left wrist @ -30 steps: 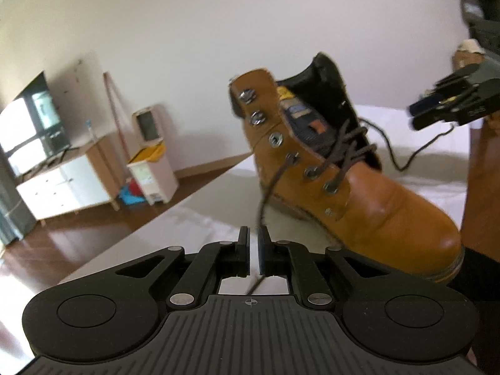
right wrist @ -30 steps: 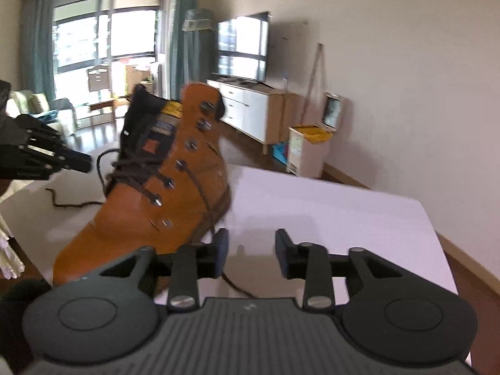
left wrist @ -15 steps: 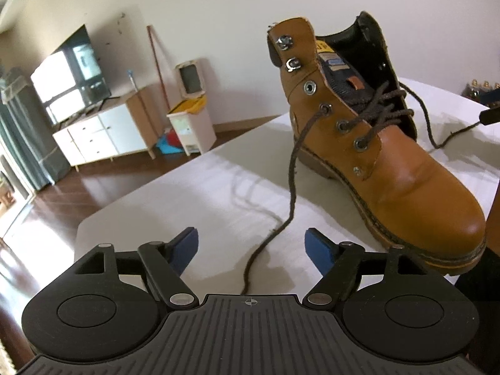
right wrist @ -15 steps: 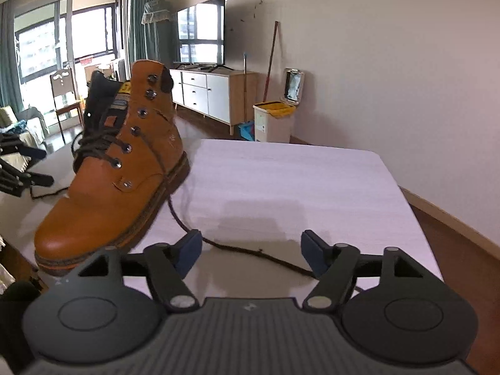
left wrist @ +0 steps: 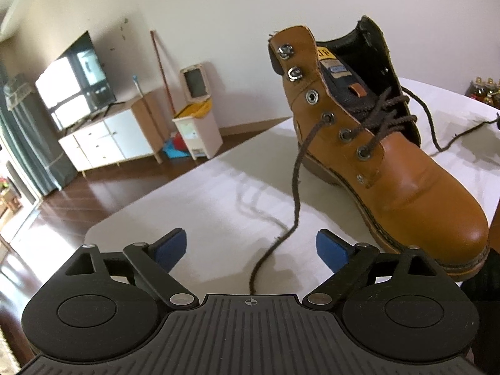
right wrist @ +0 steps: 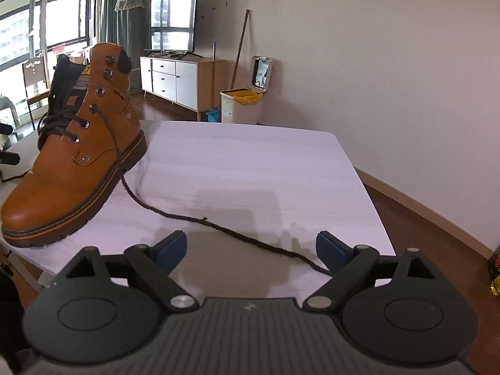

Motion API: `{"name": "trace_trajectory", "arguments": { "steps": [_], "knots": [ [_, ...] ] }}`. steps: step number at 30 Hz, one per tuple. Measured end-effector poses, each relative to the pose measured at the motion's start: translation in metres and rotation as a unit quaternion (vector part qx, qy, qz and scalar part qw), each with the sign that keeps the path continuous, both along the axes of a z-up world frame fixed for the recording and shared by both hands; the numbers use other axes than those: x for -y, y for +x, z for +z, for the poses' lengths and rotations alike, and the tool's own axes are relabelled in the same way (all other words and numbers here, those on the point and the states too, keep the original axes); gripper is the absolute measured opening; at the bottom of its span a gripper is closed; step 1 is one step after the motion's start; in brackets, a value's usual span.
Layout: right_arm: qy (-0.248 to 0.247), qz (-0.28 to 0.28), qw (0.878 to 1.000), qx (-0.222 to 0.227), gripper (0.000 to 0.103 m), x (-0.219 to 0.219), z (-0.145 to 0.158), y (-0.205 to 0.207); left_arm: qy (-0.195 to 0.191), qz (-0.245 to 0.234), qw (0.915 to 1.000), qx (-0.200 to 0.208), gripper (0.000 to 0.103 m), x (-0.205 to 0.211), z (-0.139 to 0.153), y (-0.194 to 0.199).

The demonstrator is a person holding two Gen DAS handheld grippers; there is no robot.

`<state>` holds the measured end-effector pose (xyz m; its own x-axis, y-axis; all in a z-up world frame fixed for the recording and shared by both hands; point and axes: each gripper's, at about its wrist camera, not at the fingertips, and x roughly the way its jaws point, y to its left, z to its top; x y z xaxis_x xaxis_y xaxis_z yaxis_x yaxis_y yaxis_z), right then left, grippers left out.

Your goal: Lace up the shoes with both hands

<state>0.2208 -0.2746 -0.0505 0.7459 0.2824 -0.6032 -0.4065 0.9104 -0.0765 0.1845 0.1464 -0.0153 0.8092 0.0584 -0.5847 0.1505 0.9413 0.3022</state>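
Observation:
A tan leather boot (left wrist: 403, 184) stands upright on the white table (left wrist: 200, 206), its dark brown laces crossed through the lower eyelets. One loose lace (left wrist: 295, 187) hangs from an eyelet and trails over the table between the fingers of my left gripper (left wrist: 251, 247). Those jaws are opening wide, and the pads touch nothing. In the right wrist view the boot (right wrist: 72, 168) is at the left. The other lace end (right wrist: 218, 226) lies slack on the table and passes between the fingers of my right gripper (right wrist: 251, 247). Its jaws are opening too, clear of the lace.
The table's near corner (left wrist: 93, 234) and right edge (right wrist: 359, 172) drop to a dark wood floor. A TV (right wrist: 173, 18) on a white cabinet (right wrist: 175, 81), a bin (right wrist: 242, 106) and a broom stand by the wall. Bottles (left wrist: 482, 89) sit far right.
Both grippers went from nearly shut to wide open. The laces dropped slack onto the table and the tilted boot settled flat. The right gripper drew away from the boot.

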Motion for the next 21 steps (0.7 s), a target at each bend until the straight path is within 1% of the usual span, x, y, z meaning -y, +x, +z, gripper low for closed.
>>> {"name": "trace_trajectory", "arguments": {
  "steps": [2,5,10,12,13,15,17,19,21],
  "knots": [
    [-0.003,-0.005,1.000,0.001,0.093,0.004,0.000,-0.001,0.013,-0.003,0.9998,0.015,0.101,0.005,0.002,-0.004],
    [-0.011,-0.011,1.000,0.000,0.092,0.013,-0.002,-0.002,0.031,-0.014,0.9988,0.036,0.101,0.014,0.007,-0.010],
    [-0.024,-0.020,0.999,-0.006,0.089,0.038,-0.008,0.007,0.026,-0.037,0.9972,0.060,0.101,0.024,0.023,-0.020],
    [-0.015,-0.037,0.999,-0.011,0.087,0.052,-0.010,0.014,0.017,-0.045,0.9963,0.072,0.101,0.026,0.032,-0.024],
    [-0.006,-0.047,0.999,-0.015,0.085,0.059,-0.011,0.018,0.014,-0.046,0.9961,0.074,0.101,0.027,0.034,-0.024],
    [0.041,-0.075,0.996,-0.032,0.077,0.080,-0.014,0.029,0.011,-0.047,0.9958,0.078,0.101,0.030,0.039,-0.023],
    [0.078,-0.097,0.991,-0.044,0.060,0.094,-0.018,0.037,0.007,-0.047,0.9954,0.083,0.101,0.034,0.044,-0.023],
    [0.099,-0.114,0.987,-0.050,0.058,0.102,-0.023,0.043,0.011,-0.050,0.9953,0.082,0.101,0.040,0.044,-0.021],
    [0.106,-0.121,0.985,-0.056,0.055,0.103,-0.027,0.048,0.013,-0.052,0.9953,0.080,0.101,0.044,0.043,-0.019]
  ]
}}
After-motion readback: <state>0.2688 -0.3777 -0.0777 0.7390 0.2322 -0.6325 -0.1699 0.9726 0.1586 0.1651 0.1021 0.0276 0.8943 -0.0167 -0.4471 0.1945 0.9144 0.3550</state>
